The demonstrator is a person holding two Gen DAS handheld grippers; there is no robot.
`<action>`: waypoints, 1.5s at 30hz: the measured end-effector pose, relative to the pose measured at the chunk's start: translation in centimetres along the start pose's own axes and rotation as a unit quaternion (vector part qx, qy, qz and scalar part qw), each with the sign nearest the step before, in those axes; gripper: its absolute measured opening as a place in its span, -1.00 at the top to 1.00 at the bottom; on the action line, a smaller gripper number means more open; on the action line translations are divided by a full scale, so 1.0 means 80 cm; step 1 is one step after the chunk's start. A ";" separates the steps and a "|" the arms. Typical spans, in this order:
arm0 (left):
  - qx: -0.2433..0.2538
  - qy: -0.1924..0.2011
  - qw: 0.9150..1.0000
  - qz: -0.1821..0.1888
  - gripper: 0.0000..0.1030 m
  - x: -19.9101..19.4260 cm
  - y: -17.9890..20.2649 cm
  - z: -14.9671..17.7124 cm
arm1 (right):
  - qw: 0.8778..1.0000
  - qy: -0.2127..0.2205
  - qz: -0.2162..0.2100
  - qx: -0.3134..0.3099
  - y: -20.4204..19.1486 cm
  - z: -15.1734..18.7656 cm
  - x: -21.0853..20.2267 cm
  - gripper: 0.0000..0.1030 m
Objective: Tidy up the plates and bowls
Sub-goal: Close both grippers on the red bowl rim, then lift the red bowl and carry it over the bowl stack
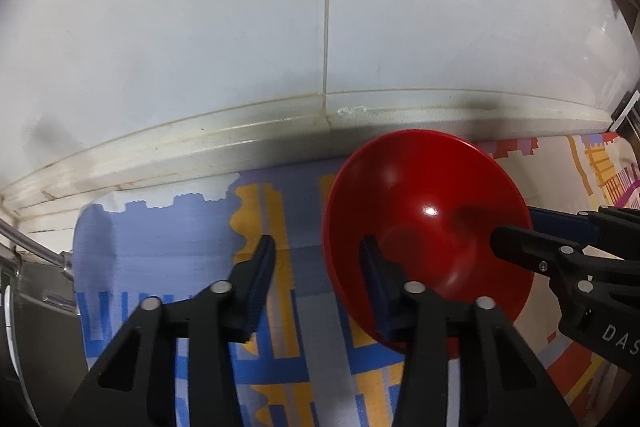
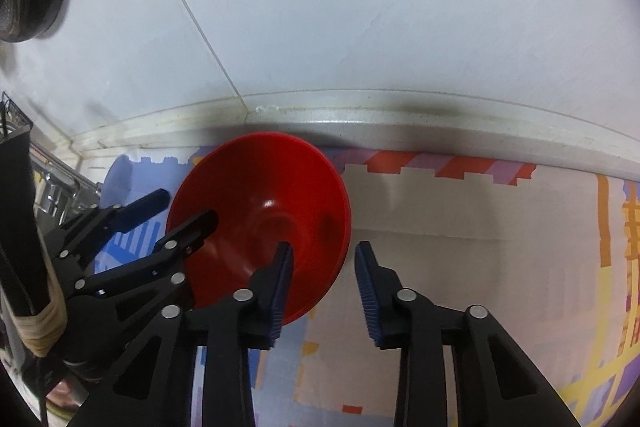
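Item: red bowl (image 1: 428,227), glossy, shallow, wide-flared, on the patterned cloth (image 1: 160,239) covering the table, near the tiled wall (image 1: 240,27). Step: two-sided pickup. Left gripper (image 1: 320,247) straddles the 9 o'clock rim, right gripper (image 2: 324,251) the 3 o'clock rim; both narrowed, pads apparently not yet pinching. Next: close, lift level.

Left gripper (image 1: 318,263) pointing down at patterned mat (image 1: 168,251). Red bowl (image 1: 424,227) sits tilted just ahead, right of centre; own right finger (image 1: 376,283) inside bowl at near-left rim, own left finger (image 1: 260,267) outside, gap showing to rim. Right gripper (image 1: 516,231) reaching in from right, straddling bowl's far-right rim. White tiled wall (image 1: 240,27) beyond mat.
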State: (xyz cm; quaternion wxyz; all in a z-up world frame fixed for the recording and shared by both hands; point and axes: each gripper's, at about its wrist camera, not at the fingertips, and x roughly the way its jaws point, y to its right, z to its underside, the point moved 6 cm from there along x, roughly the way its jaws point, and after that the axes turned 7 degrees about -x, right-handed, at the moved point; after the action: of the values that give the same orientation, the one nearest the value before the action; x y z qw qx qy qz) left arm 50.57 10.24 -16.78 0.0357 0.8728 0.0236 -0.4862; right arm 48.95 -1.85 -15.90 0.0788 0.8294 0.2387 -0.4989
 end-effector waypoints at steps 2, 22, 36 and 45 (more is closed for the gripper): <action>-0.002 -0.006 1.000 0.006 0.38 0.003 0.002 0.000 | 1.000 -0.002 0.000 -0.001 0.000 0.001 0.001 0.48; -0.013 0.001 1.000 0.004 0.74 -0.033 0.016 0.010 | 1.000 -0.005 -0.015 0.018 -0.003 0.010 -0.013 0.69; -0.014 0.046 0.998 0.037 0.73 -0.134 0.052 0.038 | 0.999 0.026 -0.011 0.019 -0.008 0.049 -0.103 0.69; -0.002 0.065 0.996 0.068 0.72 -0.189 0.096 0.046 | 0.998 0.056 0.001 0.031 0.006 0.095 -0.170 0.69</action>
State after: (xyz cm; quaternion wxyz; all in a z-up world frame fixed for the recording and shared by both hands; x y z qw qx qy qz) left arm 40.08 2.19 -5.52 0.0684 0.9019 -0.0327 -0.4251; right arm 37.92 -9.35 -7.91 0.0396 0.8582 0.2264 -0.4591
